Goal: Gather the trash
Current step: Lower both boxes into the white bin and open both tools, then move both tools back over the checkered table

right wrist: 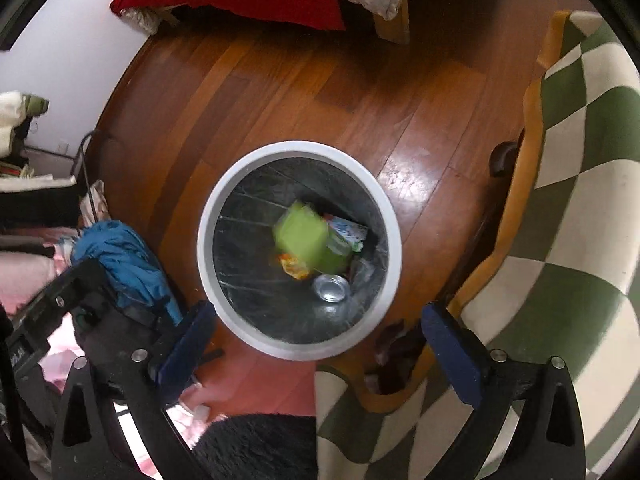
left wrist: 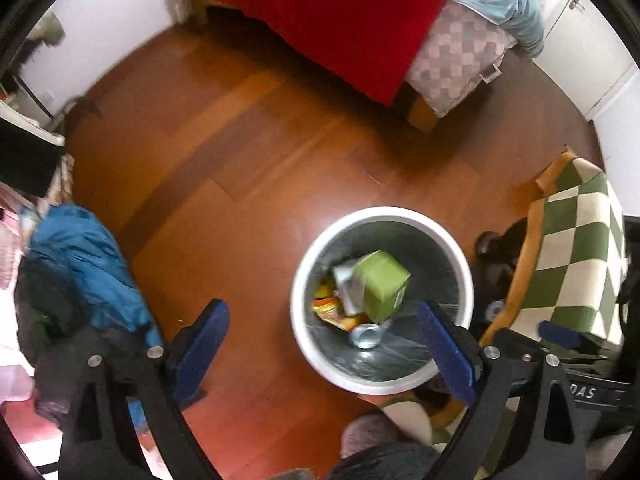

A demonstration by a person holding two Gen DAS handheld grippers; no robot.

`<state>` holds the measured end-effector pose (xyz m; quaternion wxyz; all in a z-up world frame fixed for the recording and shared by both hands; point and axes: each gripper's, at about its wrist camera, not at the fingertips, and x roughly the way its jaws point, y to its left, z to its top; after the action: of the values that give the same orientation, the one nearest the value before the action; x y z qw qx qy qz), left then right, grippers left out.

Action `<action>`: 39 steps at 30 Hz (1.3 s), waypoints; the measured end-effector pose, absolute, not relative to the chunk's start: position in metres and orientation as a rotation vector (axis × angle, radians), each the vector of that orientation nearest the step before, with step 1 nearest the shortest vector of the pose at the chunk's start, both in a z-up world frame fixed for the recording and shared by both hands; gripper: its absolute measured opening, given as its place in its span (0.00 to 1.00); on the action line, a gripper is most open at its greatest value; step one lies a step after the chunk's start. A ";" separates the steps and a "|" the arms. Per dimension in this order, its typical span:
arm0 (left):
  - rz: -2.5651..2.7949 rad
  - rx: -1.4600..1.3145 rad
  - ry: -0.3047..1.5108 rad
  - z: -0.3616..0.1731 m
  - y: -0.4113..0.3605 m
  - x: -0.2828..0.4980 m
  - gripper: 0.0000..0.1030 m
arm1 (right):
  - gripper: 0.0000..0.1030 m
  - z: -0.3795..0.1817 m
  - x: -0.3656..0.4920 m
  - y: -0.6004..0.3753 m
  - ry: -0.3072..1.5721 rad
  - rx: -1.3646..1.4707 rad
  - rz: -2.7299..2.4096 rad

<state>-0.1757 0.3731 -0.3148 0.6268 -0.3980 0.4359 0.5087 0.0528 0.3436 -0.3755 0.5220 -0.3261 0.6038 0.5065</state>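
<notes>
**White bin, green box already inside**

Both cameras are looking pretty much straight down at a round white bin (right wrist: 299,251) standing on the reddish wood floor (left wrist: 248,152). It has a dark plastic liner, and the trash sits at the bottom: a light green box (right wrist: 308,240) lying tilted, an orange and yellow wrapper (right wrist: 294,266) tucked against it, a clear round cup or lid thing (right wrist: 331,287) just beside those, plus some pale crumpled packaging touching the box. The green box looks blurred in the right wrist view, so can't say much more about it.

Left claw (left wrist: 322,346) is spread wide, blue pads well apart, nothing between them. It hangs over the floor with the bin's left edge showing between the fingers. Right claw (right wrist: 320,344) is spread wide too and empty, with the near rim of the bin sitting between its fingers. In the left view you can catch the right claw's frame poking in at the right edge.

Around the bin: a green and white checkered blanket (right wrist: 580,208) with an orange border drapes over something on the right, close to the bin. A blue jacket (left wrist: 80,264) is bunched up on the left with dark clothes under it. Farther back there's a bed (left wrist: 332,20) with a red cover, a checked pinkish quilt and a light blue one on top. White walls behind it.
</notes>
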 end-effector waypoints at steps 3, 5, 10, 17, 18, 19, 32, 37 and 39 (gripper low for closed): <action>1.190 -0.886 1.004 -0.307 0.362 -0.180 0.93 | 1.00 -0.360 0.048 0.332 1.401 -0.823 1.203; 1.202 -0.859 1.016 -0.300 0.352 -0.181 0.93 | 1.00 -0.348 0.043 0.320 1.373 -0.839 1.204; 1.209 -0.817 1.016 -0.280 0.331 -0.179 0.93 | 1.00 -0.316 0.038 0.294 1.312 -0.846 1.208; 1.206 -0.757 0.978 -0.241 0.302 -0.178 0.93 | 1.00 -0.264 0.041 0.253 1.268 -0.777 1.251; 1.205 -0.748 0.969 -0.234 0.297 -0.177 0.93 | 1.00 -0.256 0.042 0.247 1.257 -0.765 1.256; 1.204 -0.741 0.961 -0.228 0.293 -0.177 0.93 | 1.00 -0.248 0.043 0.241 1.247 -0.752 1.261; 1.204 -0.575 0.844 -0.140 0.230 -0.163 0.93 | 1.00 -0.157 0.058 0.162 1.190 -0.537 1.356; 1.214 -0.503 0.805 -0.113 0.207 -0.146 0.93 | 1.00 -0.126 0.075 0.126 1.199 -0.393 1.397; 1.194 -0.493 0.798 -0.110 0.200 -0.137 0.93 | 1.00 -0.117 0.087 0.107 1.207 -0.322 1.407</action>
<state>-0.1366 0.2004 -0.1096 0.7254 -0.2236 0.3619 0.5412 0.0869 0.1075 -0.1166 0.5893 -0.1383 0.5183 0.6041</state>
